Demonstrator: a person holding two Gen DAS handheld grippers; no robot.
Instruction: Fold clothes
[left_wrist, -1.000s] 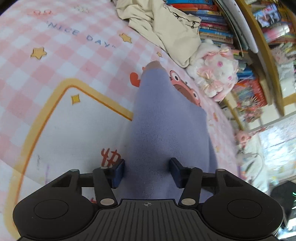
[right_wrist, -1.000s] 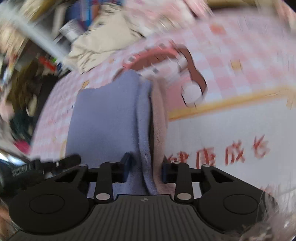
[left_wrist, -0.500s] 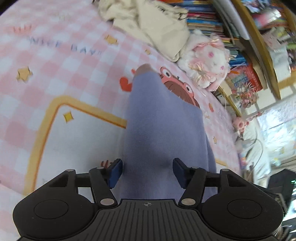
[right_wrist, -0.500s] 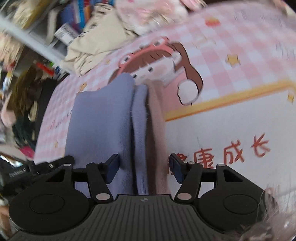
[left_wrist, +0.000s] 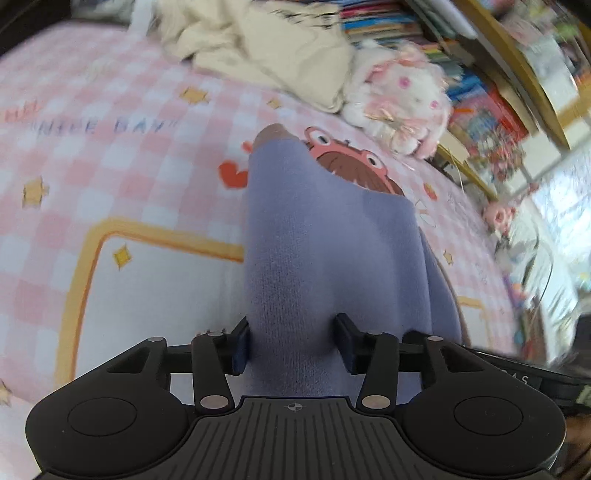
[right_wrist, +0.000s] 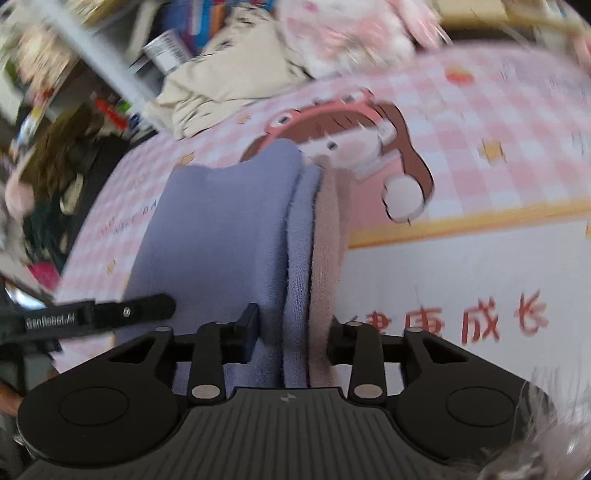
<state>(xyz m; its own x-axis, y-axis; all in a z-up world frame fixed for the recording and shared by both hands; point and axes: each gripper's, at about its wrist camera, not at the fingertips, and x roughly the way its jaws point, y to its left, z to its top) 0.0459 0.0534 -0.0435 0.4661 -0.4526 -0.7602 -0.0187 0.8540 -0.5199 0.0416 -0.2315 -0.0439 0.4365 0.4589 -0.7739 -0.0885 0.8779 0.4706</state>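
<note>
Only the right wrist view shows the pink layer (right_wrist: 328, 236) beside the purple garment (right_wrist: 221, 236), both pinched by the right gripper (right_wrist: 291, 332). The left gripper (left_wrist: 293, 341) clasps the purple garment (left_wrist: 321, 243), which lies on a pink checked blanket (left_wrist: 110, 166). A cream jacket (left_wrist: 266, 48), plush toy (left_wrist: 402, 92) and bookshelves (left_wrist: 491, 92) lie beyond.

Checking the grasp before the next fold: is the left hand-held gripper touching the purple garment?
Touching. In the left wrist view, the purple garment fills the space between the left hand-held gripper fingers, with both pads pressed against the cloth.

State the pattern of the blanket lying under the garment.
Pink and white checks with yellow stars, clearest on the blanket in the left wrist view.
</note>
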